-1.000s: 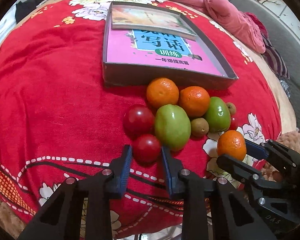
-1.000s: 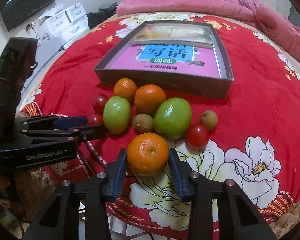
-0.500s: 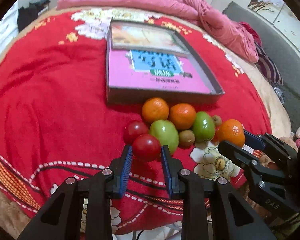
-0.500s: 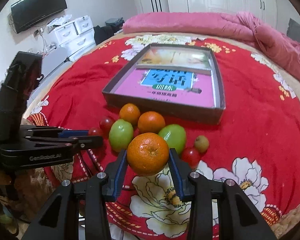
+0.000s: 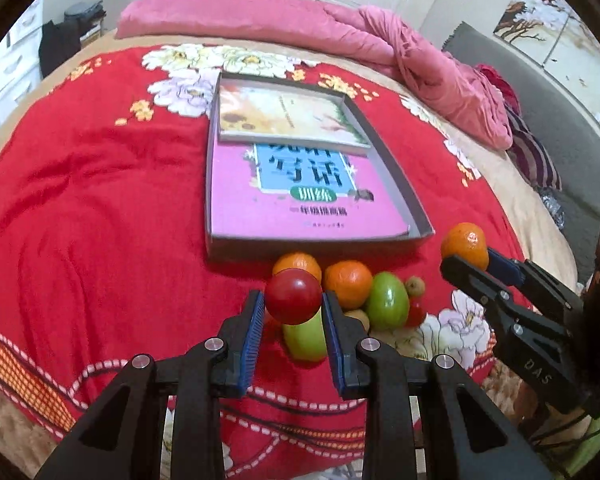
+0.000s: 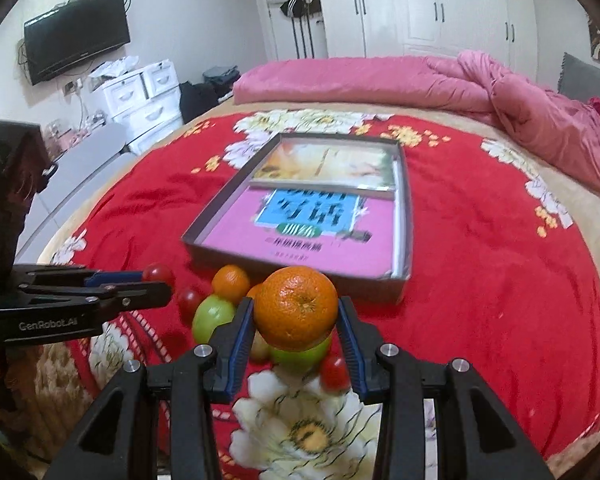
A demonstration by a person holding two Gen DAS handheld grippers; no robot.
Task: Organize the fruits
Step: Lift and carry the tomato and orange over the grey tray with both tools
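Note:
My left gripper (image 5: 293, 306) is shut on a red tomato (image 5: 293, 295), held in the air above the fruit pile. My right gripper (image 6: 296, 316) is shut on an orange (image 6: 296, 312), also lifted; the same orange (image 5: 465, 243) shows at the right of the left wrist view. On the red blanket lie two more oranges (image 5: 348, 283), green fruits (image 5: 387, 300), small brown fruits (image 5: 415, 286) and small tomatoes (image 6: 189, 300), bunched before a shallow grey box (image 5: 416, 208) holding books. In the right wrist view the left gripper (image 6: 156, 284) is at the left edge.
The red flowered blanket (image 5: 80, 220) covers a round bed. A pink quilt (image 6: 380, 80) lies rolled along the far side. White drawers (image 6: 140, 96) and a wall television (image 6: 76, 36) stand at the left, wardrobes behind.
Both grippers have risen from the blanket, carrying the tomato and the orange up off the pile. Both views have tilted up, showing more of the room.

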